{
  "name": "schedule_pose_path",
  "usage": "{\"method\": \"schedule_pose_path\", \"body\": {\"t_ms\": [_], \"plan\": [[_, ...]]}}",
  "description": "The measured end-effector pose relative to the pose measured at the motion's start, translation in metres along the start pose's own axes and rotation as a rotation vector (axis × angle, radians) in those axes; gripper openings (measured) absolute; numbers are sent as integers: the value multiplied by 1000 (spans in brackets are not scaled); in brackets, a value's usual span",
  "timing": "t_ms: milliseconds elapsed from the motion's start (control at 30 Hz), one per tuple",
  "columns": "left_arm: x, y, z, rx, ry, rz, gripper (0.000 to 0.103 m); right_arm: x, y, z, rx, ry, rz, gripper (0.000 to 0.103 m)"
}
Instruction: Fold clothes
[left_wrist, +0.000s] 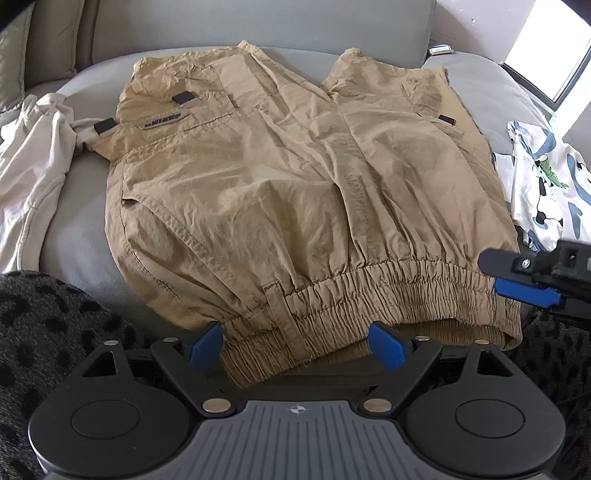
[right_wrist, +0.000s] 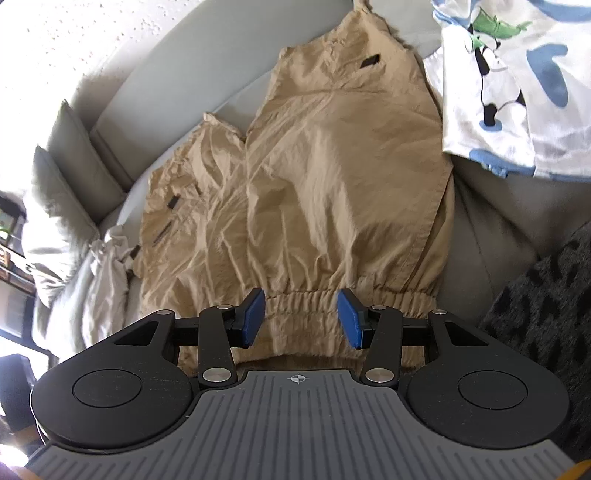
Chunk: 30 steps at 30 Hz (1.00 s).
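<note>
Tan cargo shorts (left_wrist: 288, 184) lie spread flat on a grey sofa seat (left_wrist: 77, 236), legs pointing away and the elastic waistband (left_wrist: 369, 291) nearest me. My left gripper (left_wrist: 295, 339) stands wide open at the waistband's left part, its blue pads either side of the gathered cloth without pinching it. The right gripper (right_wrist: 301, 317) is open about halfway, hovering over the right part of the waistband (right_wrist: 306, 306). In the left wrist view it reaches in from the right edge as the right gripper (left_wrist: 493, 275). Neither holds the shorts (right_wrist: 325, 177).
A cream garment (left_wrist: 33, 166) lies crumpled left of the shorts. A white cartoon-print garment (left_wrist: 546, 184) (right_wrist: 517, 85) lies on their right. A dark spotted blanket (left_wrist: 44, 325) (right_wrist: 546, 295) covers the near edge. Grey cushions (right_wrist: 70, 177) lean at the far left.
</note>
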<state>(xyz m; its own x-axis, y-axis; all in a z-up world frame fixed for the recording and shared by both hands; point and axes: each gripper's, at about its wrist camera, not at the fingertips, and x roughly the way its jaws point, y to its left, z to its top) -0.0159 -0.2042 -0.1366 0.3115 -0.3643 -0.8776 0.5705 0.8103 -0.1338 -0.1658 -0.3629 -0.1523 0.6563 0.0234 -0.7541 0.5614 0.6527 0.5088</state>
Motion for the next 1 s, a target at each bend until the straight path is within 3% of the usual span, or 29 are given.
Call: {"method": "schedule_pose_path", "body": {"t_ms": [100,167,267,400,600,667,700,800,933,1000], "plan": [[-1,0,1,3,-3,6,85,8,-4,0,-30,37,-39,49],[-2,-2,1,11,-6,11,85,10,-8,-1,-32,67,-56,41],[-8,-10,5,46,-31,22,85,-7,-11,1,-29,63,-50,45],[-18,-45,14,175,-103,-8,84,-56,-32,21,34,-91,10,52],[-16,-139,21,438,-204,-151,82,-99,-68,51,143,-231,29,57],[-5,-168,17,523,-225,-122,79,-103,-80,50,187,-260,47,58],[1,-182,14,561,-236,-99,72,-105,-87,49,210,-272,54,58],[22,-212,11,609,-246,-26,64,-107,-100,45,268,-307,59,58],[37,-240,7,651,-217,-25,69,-114,-118,44,321,-348,70,58],[47,-254,2,710,-215,12,73,-115,-129,45,345,-355,72,58]]}}
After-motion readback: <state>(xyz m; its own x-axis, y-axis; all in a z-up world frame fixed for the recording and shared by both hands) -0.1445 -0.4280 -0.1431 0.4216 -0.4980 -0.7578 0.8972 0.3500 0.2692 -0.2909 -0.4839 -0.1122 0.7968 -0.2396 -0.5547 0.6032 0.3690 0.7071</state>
